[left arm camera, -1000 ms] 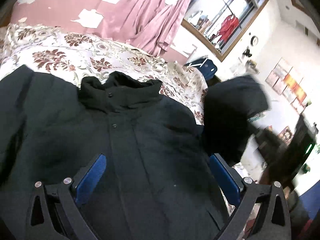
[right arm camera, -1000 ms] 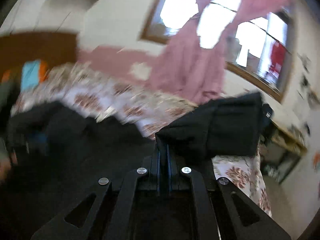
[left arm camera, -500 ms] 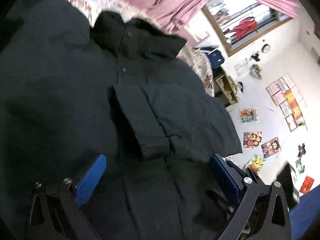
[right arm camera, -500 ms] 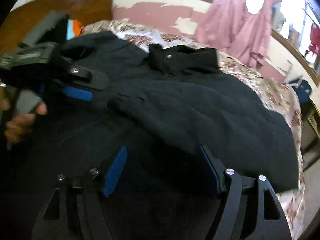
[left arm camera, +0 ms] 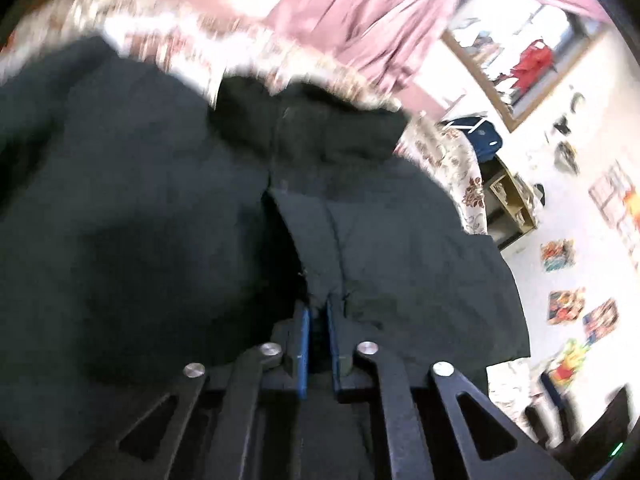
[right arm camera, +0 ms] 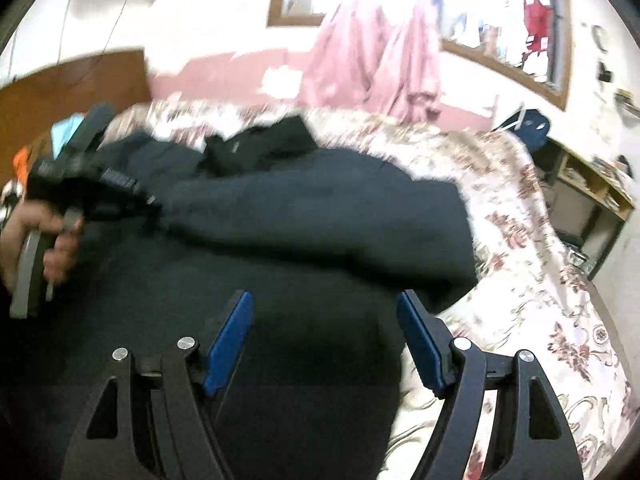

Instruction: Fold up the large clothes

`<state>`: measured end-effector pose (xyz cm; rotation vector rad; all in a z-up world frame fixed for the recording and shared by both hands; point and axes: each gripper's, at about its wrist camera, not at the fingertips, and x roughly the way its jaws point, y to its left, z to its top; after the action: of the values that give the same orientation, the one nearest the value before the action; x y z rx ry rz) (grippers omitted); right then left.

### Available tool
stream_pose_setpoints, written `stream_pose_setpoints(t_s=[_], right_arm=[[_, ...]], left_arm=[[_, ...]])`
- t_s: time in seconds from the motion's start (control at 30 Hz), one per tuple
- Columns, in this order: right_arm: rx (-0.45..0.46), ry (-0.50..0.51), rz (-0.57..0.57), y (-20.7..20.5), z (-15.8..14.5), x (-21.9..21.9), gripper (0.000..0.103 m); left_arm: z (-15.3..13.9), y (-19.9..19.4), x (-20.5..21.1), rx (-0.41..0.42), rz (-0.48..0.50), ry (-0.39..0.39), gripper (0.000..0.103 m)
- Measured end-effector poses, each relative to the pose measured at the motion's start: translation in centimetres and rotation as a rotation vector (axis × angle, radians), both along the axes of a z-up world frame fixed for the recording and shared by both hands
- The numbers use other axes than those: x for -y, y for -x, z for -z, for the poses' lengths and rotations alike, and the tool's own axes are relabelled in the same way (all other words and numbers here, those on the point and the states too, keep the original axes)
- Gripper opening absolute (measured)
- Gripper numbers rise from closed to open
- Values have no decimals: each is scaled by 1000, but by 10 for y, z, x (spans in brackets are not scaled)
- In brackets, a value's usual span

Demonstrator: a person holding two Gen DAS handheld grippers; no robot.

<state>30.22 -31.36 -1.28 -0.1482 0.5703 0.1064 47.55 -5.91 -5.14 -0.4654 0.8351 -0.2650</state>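
Black jacket (left arm camera: 160,208): spread over floral bedspread (right arm camera: 540,280), filling frame centre, one sleeve (left arm camera: 316,248) folded across its front; left gripper (left arm camera: 318,316): fingers just closed, pinching sleeve cuff, lower centre; right gripper (right arm camera: 324,320): fingers parted above the fabric, holding nothing.

The left tongs (left arm camera: 318,316) pinch the cuff (left arm camera: 324,288) of the black jacket's (left arm camera: 140,220) folded sleeve.

L gripper (left arm camera: 318,320) pinched closed, pointing down; R gripper (right arm camera: 326,336) jaws apart, hovering.
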Motion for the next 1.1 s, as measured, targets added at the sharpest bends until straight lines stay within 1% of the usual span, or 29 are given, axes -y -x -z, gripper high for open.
stream_pose_setpoints(t_s=[0.07,0.13,0.17,0.2,0.23,0.27,0.33,0.37,0.43,0.47,0.53,0.57,0.7,0.8,0.87,1.0,1.03,1.07,1.1], right_arm=[[55,-1,32,-1,-13,4,70],[97,-8,52,-18,-25,6,70],[114,-19,59,-25,-30,6,70],[129,-41,68,-27,-36,8,70],[131,-60,69,-41,-40,6,70],[129,-87,66,-49,-43,5,70],[97,-145,51,-76,-43,1,70],[63,-162,46,-90,-39,-2,69],[-23,-182,-6,-119,-23,-11,68],[-63,-181,-25,-133,-12,-17,63],[-135,-165,-56,-157,6,-29,60],[-154,-153,-59,-165,14,-34,60],[-209,-86,-65,-187,40,-55,60],[-255,-13,-49,-197,59,-65,60],[-277,9,-41,-201,68,-68,60],[-281,33,-30,-202,76,-73,60],[-277,34,-30,-201,76,-75,61],[-273,27,-30,-200,75,-75,61],[-267,17,-32,-198,74,-74,61]], left_arm=[[-35,13,-5,132,-8,-61,6],[-67,23,-13,236,-17,-103,6],[-80,28,-19,276,-24,-123,6],[-91,30,-26,300,-29,-142,7],[-100,32,-31,315,-38,-167,6],[-110,30,-37,320,-54,-212,7],[-115,26,-48,302,-87,-289,7],[-113,26,-54,292,-108,-323,7],[-103,22,-62,252,-142,-385,7],[-97,22,-64,239,-150,-413,7],[-79,19,-69,207,-160,-489,7],[-72,25,-75,192,-157,-509,7],[-32,12,-81,83,-129,-561,7],[-1,4,-89,-16,-124,-555,7],[9,4,-89,-41,-130,-560,7],[17,4,-89,-62,-126,-556,9],[15,5,-92,-53,-129,-537,11],[13,8,-96,-44,-134,-502,11],[15,9,-101,-43,-137,-470,14]])
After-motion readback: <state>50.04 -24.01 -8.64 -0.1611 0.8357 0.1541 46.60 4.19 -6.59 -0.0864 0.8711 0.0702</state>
